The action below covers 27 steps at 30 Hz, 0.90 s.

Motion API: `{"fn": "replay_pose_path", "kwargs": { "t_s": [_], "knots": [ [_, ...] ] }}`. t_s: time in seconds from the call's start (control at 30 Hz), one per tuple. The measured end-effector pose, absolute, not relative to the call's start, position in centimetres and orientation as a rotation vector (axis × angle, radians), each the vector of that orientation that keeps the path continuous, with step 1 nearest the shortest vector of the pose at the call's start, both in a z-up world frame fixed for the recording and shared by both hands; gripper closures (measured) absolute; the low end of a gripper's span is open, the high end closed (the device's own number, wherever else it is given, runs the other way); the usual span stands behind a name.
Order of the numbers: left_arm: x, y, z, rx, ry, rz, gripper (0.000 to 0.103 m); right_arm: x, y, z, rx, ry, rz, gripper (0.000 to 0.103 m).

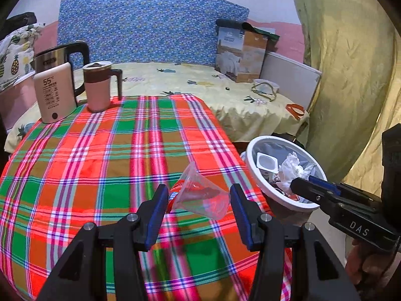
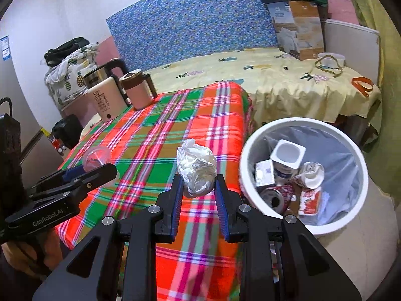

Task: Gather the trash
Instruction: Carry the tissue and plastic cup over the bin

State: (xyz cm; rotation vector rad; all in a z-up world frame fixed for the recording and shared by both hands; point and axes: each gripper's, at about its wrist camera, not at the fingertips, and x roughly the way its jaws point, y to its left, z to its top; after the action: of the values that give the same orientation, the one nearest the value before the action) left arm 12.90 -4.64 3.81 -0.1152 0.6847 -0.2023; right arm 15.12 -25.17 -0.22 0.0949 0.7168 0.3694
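At lower centre of the left wrist view, the left gripper [image 1: 199, 200] clasps a clear cup [image 1: 200, 197] above the plaid cloth [image 1: 100, 155], with the bin [image 1: 253, 165] at right. In the right wrist view, the right gripper [image 2: 198, 188] pinches a crumpled tissue [image 2: 196, 168] left of the bin [image 2: 300, 123]. Each load should probably be carried fully over the rim before release, one gripper at a time.

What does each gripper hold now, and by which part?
Left gripper holds a clear plastic cup across its sides. Right gripper holds a crumpled white tissue by its lower end.
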Motion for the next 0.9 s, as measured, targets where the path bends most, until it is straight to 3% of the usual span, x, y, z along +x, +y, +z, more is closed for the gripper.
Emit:
{"fn": "replay_pose_path", "kwargs": {
  "t_s": [0.9],
  "knots": [
    [17.4,-16.0,2.6,-0.005,0.722,-0.406,0.05,15.2,-34.5,-2.0,0.187,0.738,0.167,0.075]
  ]
}}
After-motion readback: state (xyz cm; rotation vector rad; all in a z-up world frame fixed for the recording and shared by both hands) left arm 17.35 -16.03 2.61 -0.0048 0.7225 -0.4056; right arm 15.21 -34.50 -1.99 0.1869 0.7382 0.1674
